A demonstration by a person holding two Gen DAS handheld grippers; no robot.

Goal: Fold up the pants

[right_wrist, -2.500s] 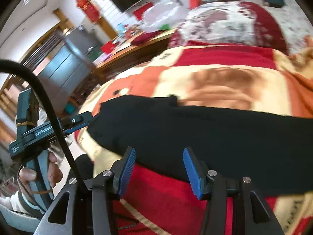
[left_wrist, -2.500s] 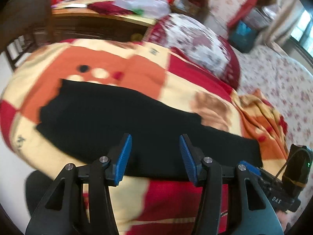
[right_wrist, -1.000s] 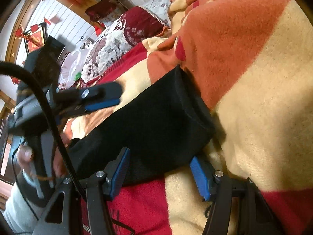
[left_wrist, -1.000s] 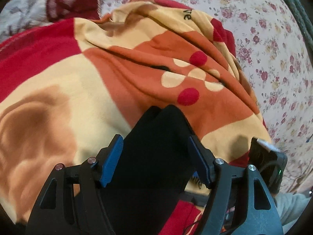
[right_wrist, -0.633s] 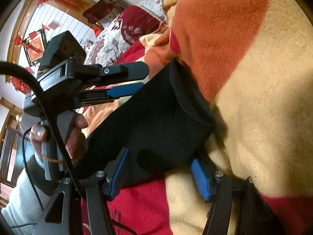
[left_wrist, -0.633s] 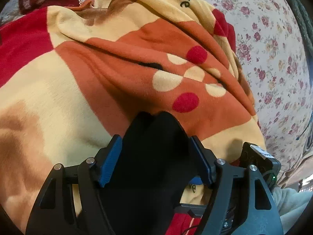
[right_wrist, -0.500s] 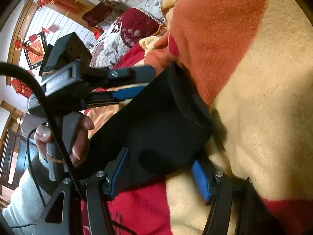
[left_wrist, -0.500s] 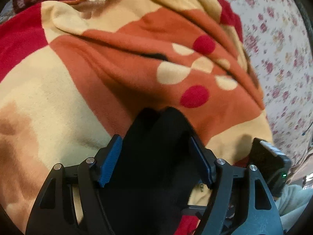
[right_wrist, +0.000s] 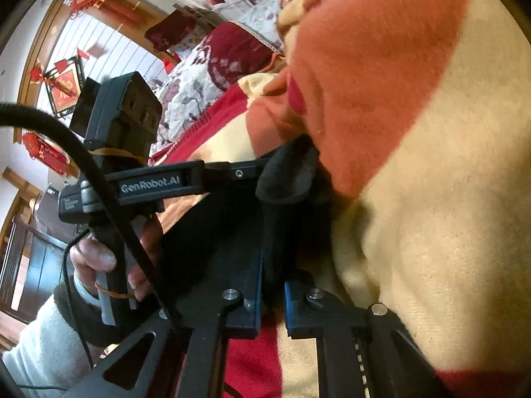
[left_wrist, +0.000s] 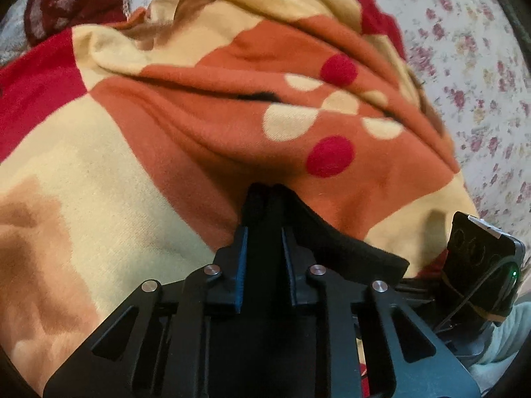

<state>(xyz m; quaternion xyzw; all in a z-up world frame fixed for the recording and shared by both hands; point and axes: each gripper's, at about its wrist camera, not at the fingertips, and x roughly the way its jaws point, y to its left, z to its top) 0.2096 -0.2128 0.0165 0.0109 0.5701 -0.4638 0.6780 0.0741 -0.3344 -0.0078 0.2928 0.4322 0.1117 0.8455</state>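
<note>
A blanket (left_wrist: 99,179) in orange, cream and red covers the bed, with a flowered sheet (left_wrist: 481,66) beyond it. On the blanket lie the black pants (left_wrist: 332,242). The left gripper (left_wrist: 264,232) is clenched on their end, and beside it the right gripper (right_wrist: 272,278) pinches the same cloth.

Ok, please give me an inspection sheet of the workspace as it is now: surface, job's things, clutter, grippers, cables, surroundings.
Surface: blanket, orange, cream and red, wrinkled, on a floral sheet.
Job's things: black pants, one end bunched on the blanket.
Clutter: nothing seen on the blanket.
Grippers: left gripper shut on the pants; right gripper shut on the pants, close beside the left.
Cables: black cable crossing the right view.
Surroundings: pillow, red wall decorations.
</note>
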